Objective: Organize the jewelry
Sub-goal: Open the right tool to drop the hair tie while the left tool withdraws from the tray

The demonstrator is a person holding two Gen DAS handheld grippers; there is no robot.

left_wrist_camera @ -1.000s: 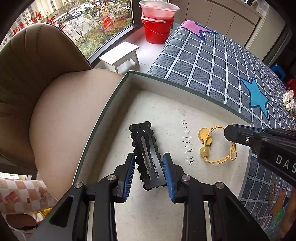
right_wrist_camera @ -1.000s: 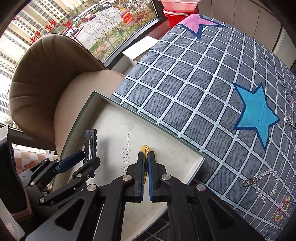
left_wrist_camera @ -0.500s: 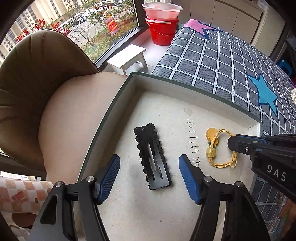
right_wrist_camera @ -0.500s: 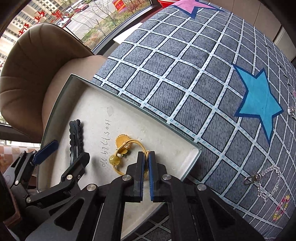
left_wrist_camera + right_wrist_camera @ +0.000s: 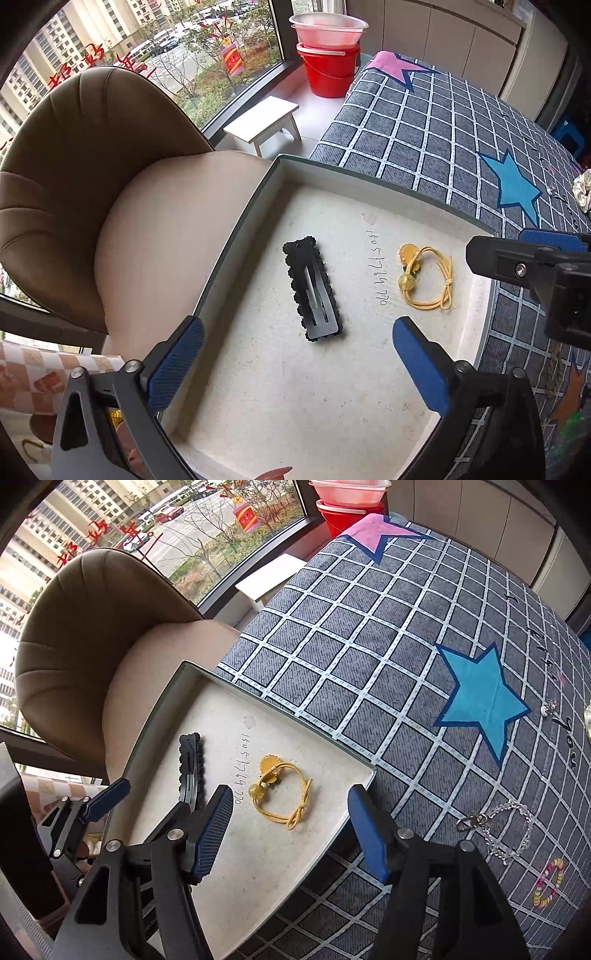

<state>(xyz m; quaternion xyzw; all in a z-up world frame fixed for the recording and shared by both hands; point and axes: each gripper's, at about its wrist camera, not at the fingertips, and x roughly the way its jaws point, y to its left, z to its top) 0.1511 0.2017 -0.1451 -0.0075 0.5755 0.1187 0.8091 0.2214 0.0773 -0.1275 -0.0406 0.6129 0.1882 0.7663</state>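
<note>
On the tray's (image 5: 236, 236) pale floor, going left to right, you have the black clip (image 5: 312, 291) lying flat, then a line of handwritten digits (image 5: 376, 269), then the yellow hair tie (image 5: 428, 277) with its bead and flower charm. Your left tongs (image 5: 295, 363) hang over the near end of the clip; the jaws have just been opening and now stand wide, with nothing gripped. Your right tongs (image 5: 291, 830) hang over the hair tie; their jaws have just been opening too, and the tie lies free below them. Right of the tray, a clear bead bracelet (image 5: 506, 830) lies on the checked cloth (image 5: 369, 627).
</note>
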